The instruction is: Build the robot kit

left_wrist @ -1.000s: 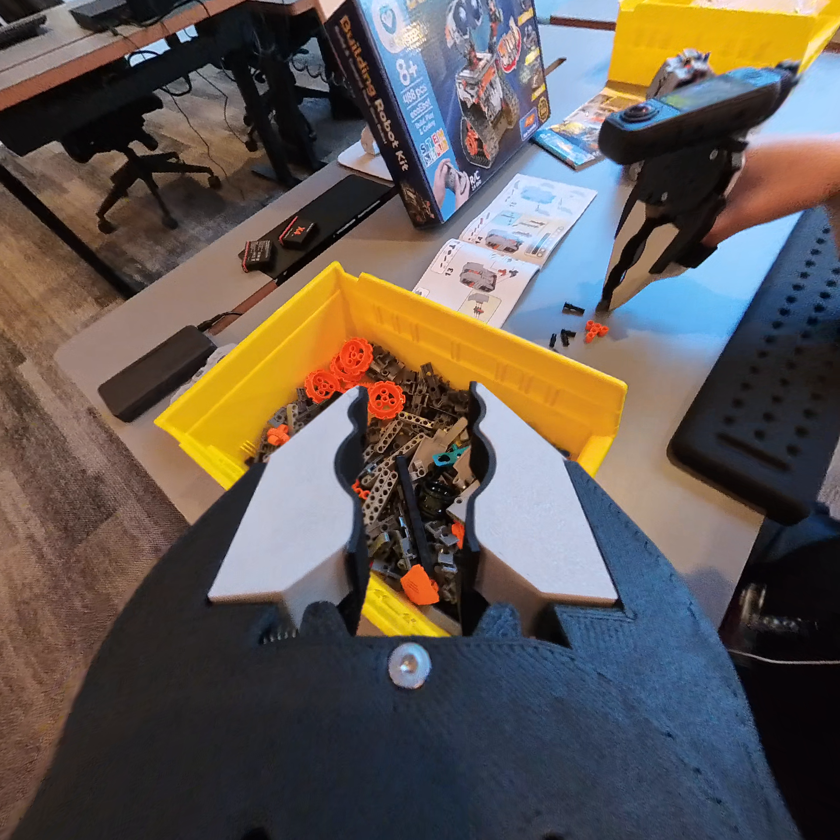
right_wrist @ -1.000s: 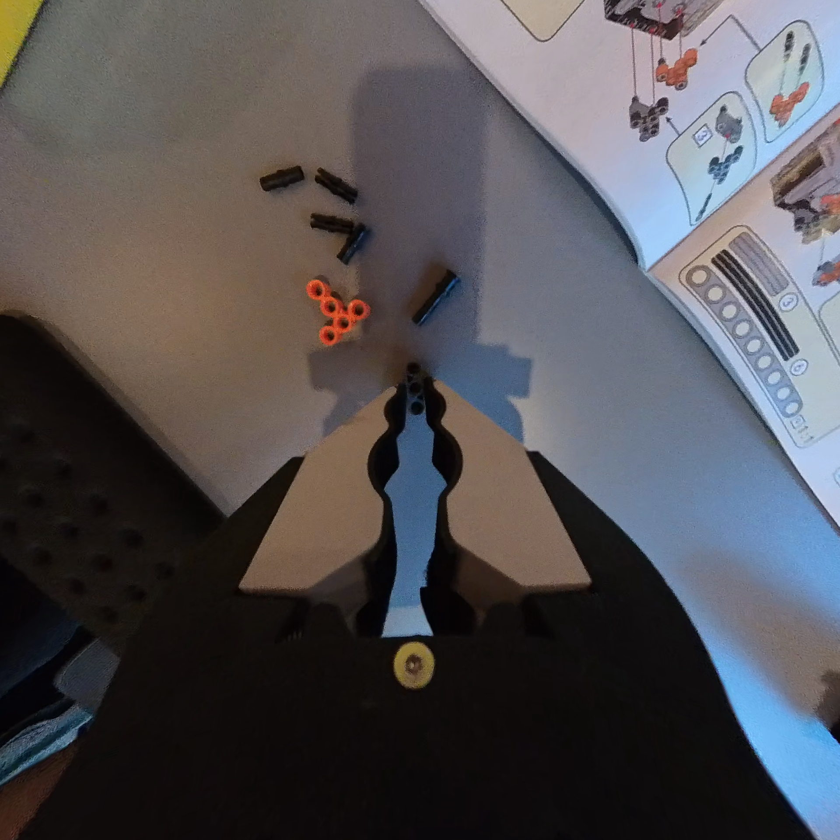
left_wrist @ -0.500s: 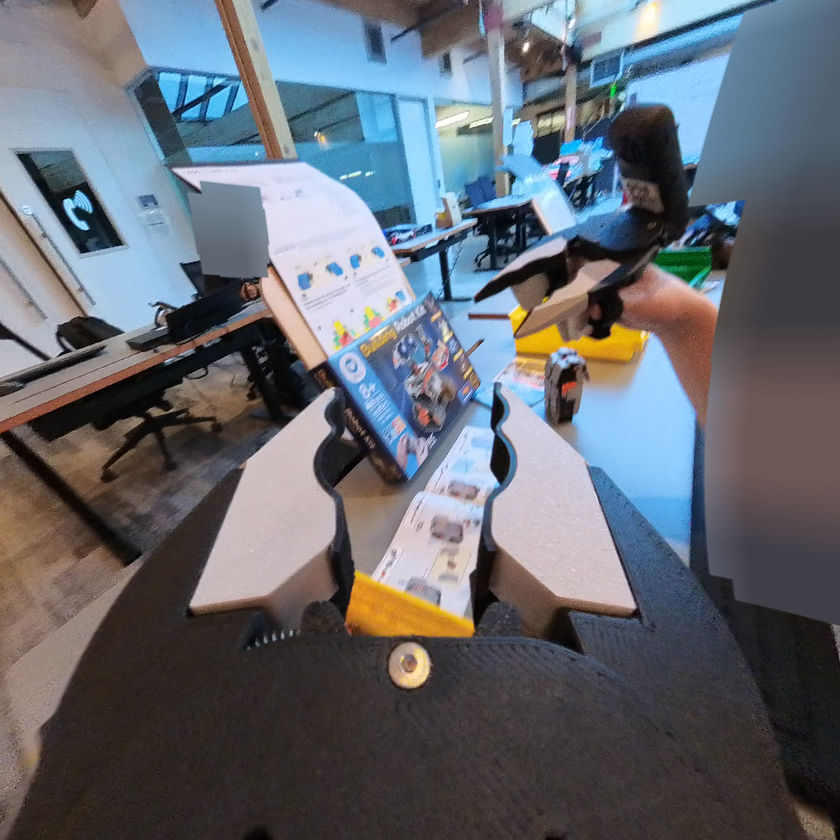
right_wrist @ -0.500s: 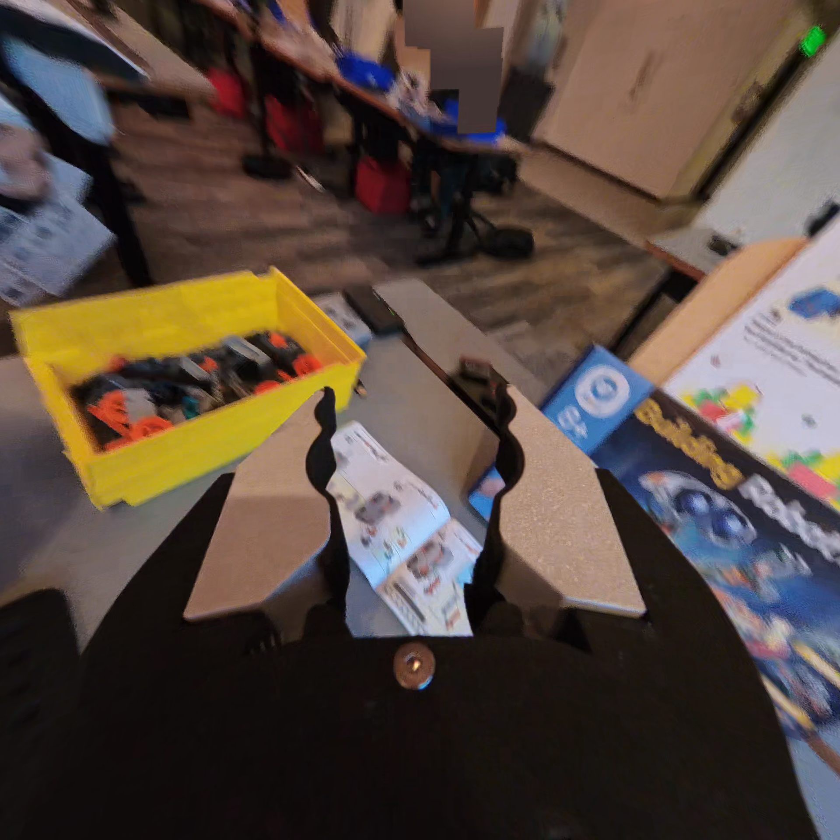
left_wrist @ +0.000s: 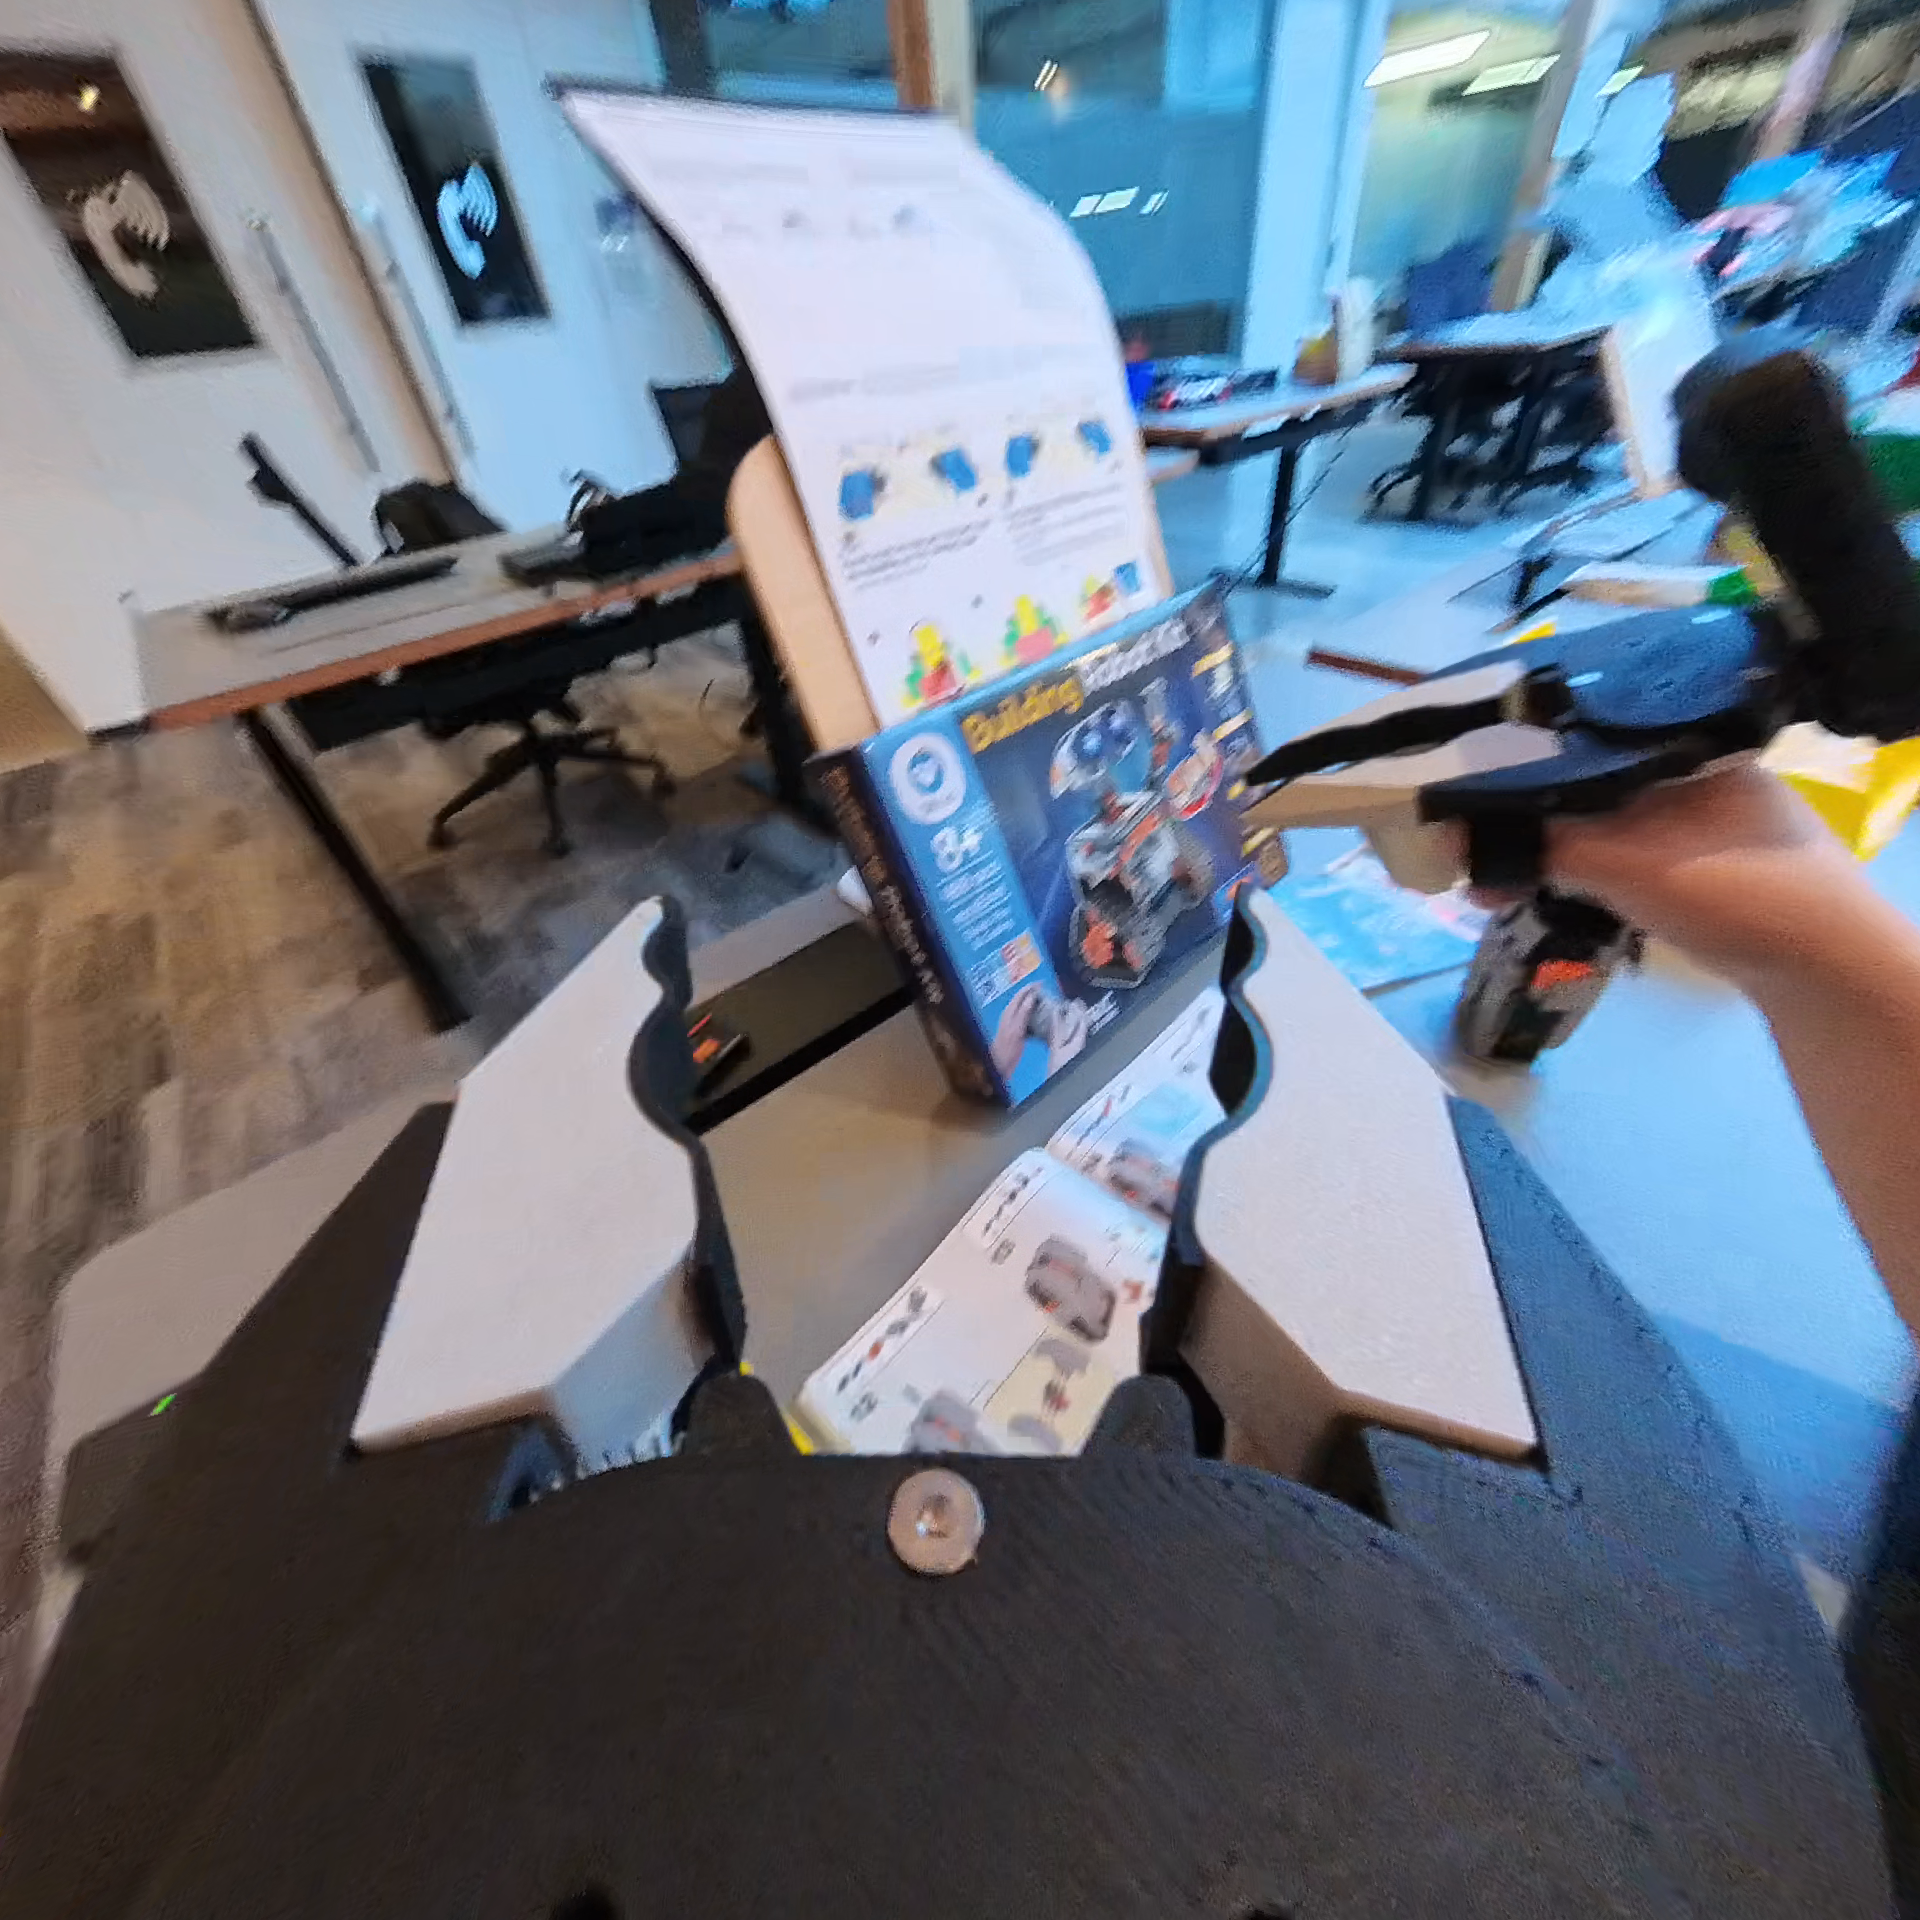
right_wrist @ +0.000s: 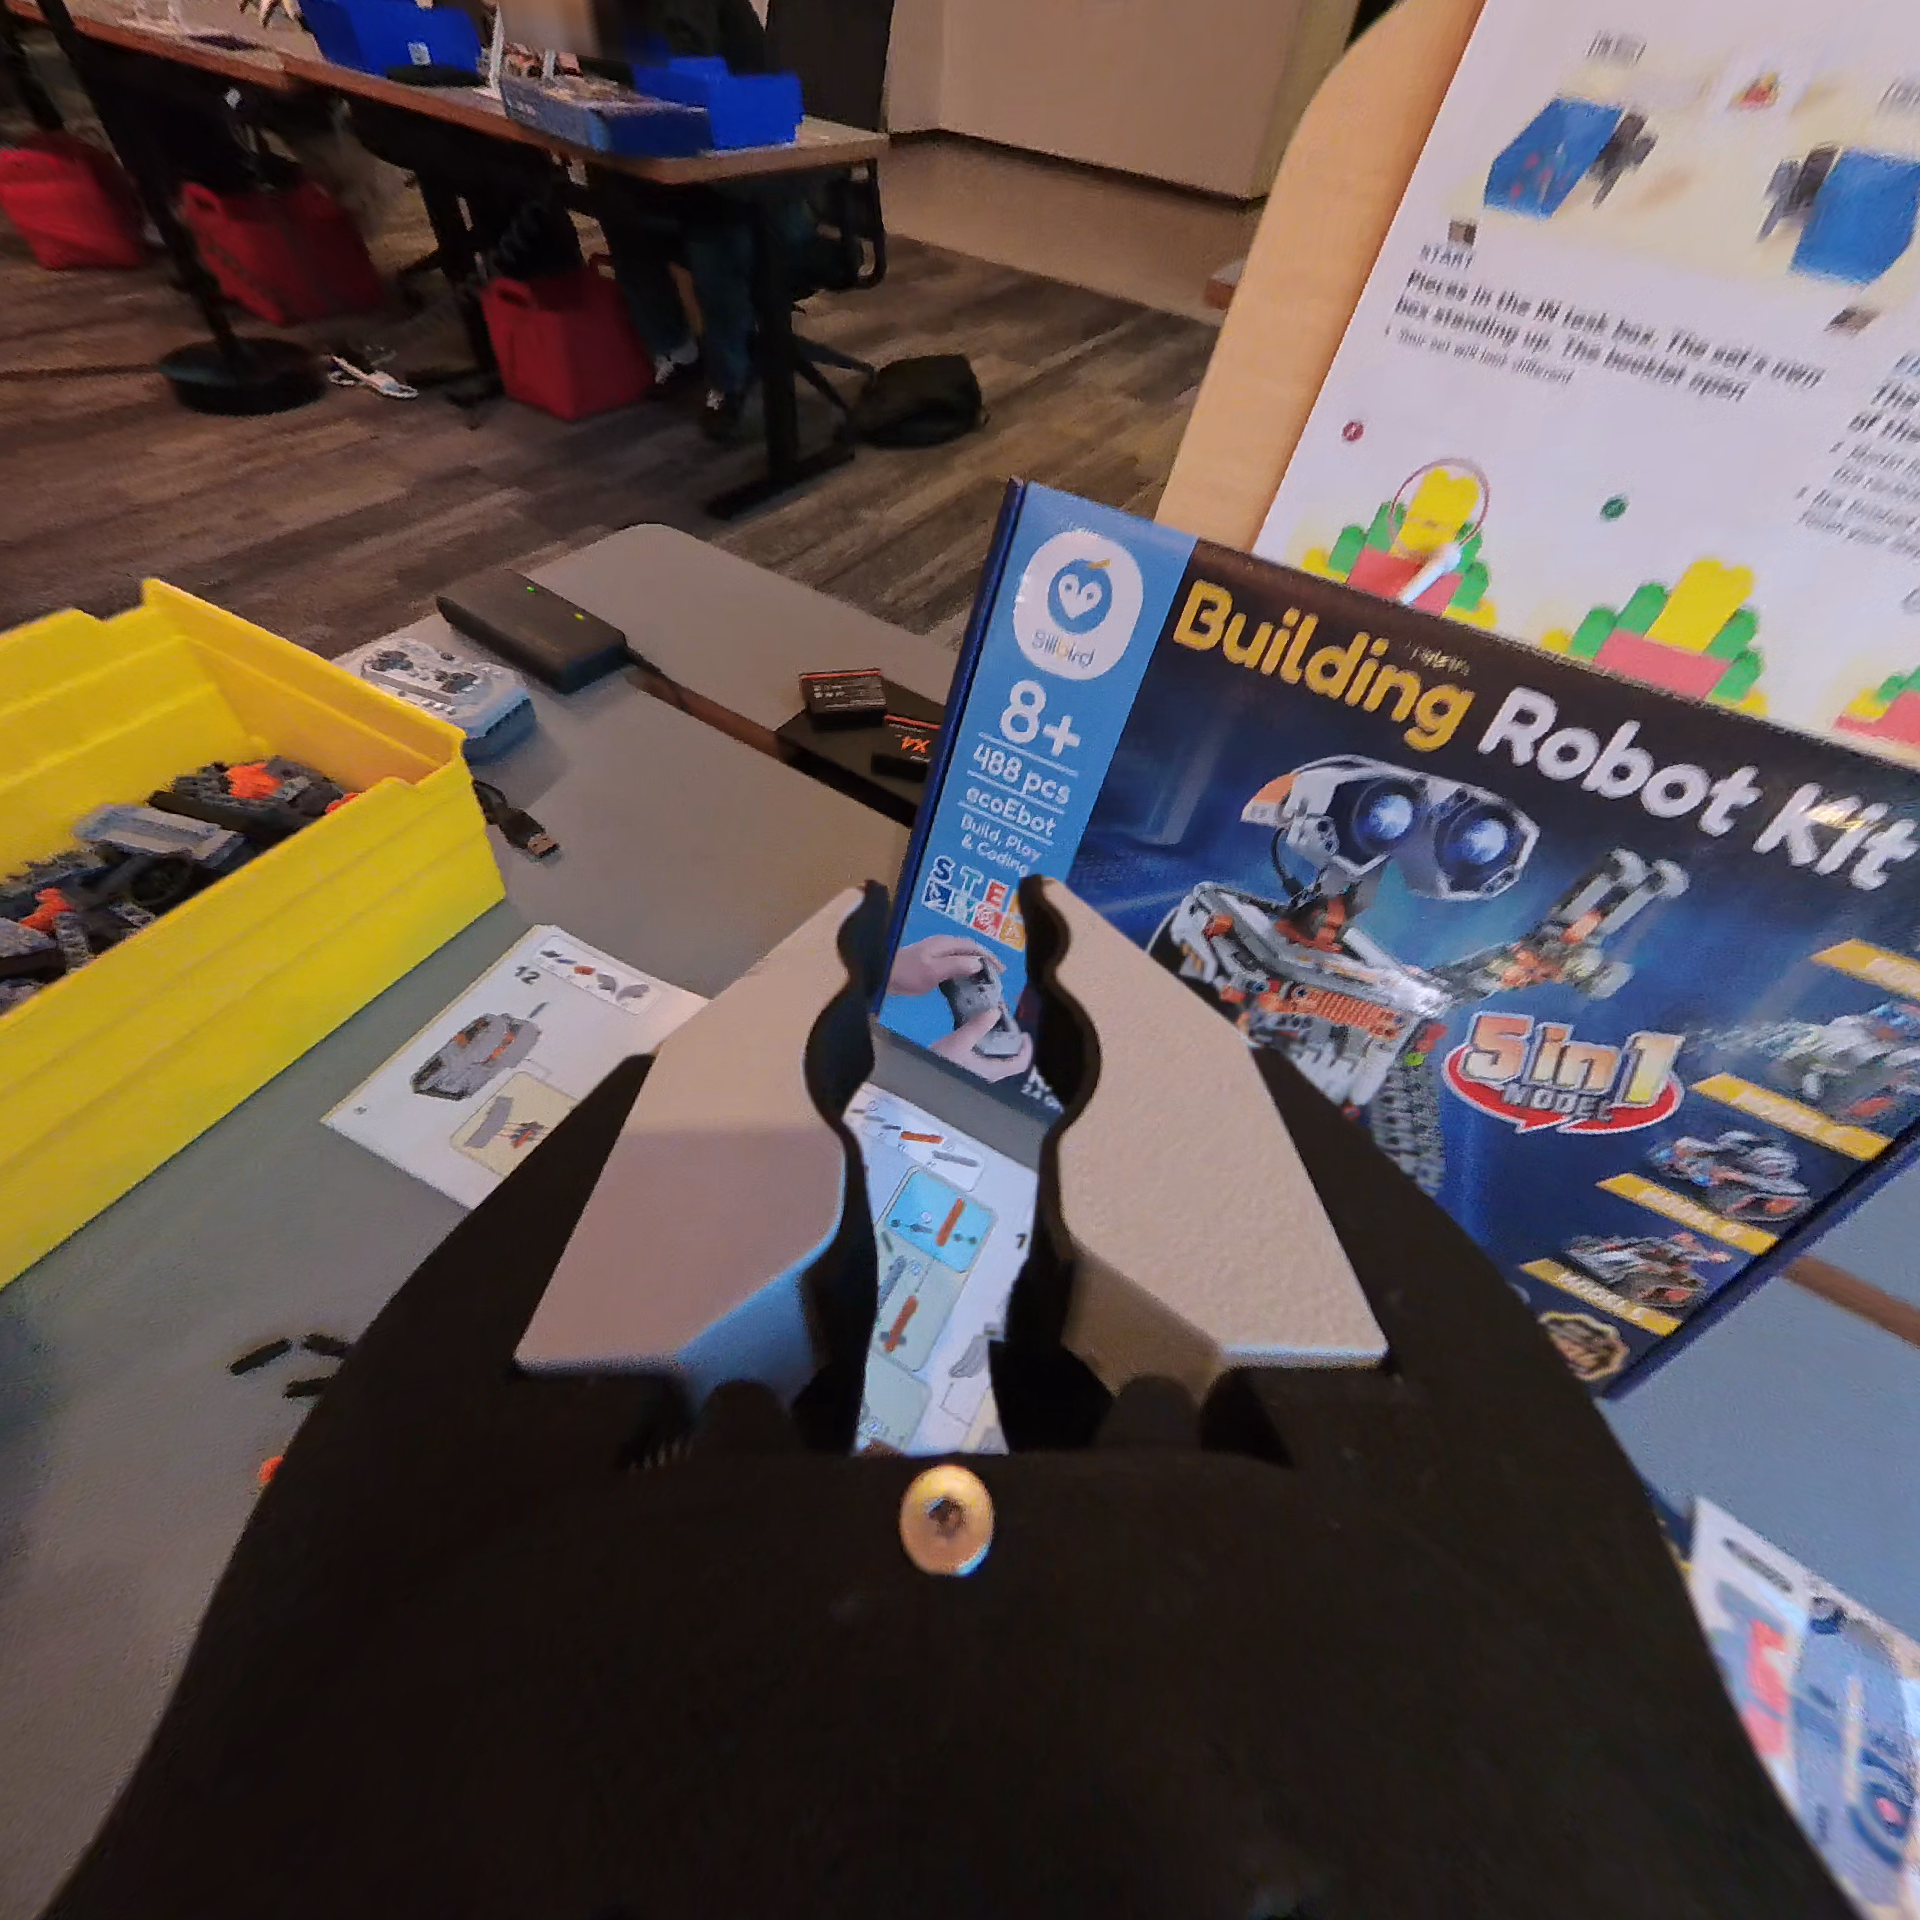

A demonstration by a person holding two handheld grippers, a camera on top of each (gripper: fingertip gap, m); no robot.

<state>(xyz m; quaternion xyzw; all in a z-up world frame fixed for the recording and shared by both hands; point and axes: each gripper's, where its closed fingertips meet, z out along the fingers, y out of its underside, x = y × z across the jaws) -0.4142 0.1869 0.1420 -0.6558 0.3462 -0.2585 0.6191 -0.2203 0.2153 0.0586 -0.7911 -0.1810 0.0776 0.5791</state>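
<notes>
My left gripper (left_wrist: 956, 914) is open wide and empty, held above the grey table (left_wrist: 1683, 1195) and facing a blue robot kit box (left_wrist: 1049, 862) that stands upright. An open instruction booklet (left_wrist: 1018, 1278) lies below its fingers. My right gripper (right_wrist: 951, 888) is open with a narrow gap and holds nothing. It points at the left edge of the box (right_wrist: 1455, 935). In the left wrist view it (left_wrist: 1262, 795) hovers in a hand beside the box. A yellow bin (right_wrist: 208, 935) of grey, black and orange parts sits to its left.
Small black pins (right_wrist: 281, 1356) lie loose on the table by the booklet (right_wrist: 499, 1049). A small built model (left_wrist: 1527, 977) stands right of the box. A white poster board (left_wrist: 914, 395) rises behind it. A black power bank (right_wrist: 530, 623) and a grey controller (right_wrist: 447, 681) lie beyond the bin.
Both grippers rose from the bin and table and tilted up toward the box. The right gripper let go of a small black piece, opened wide, then narrowed. The left opened wider.
</notes>
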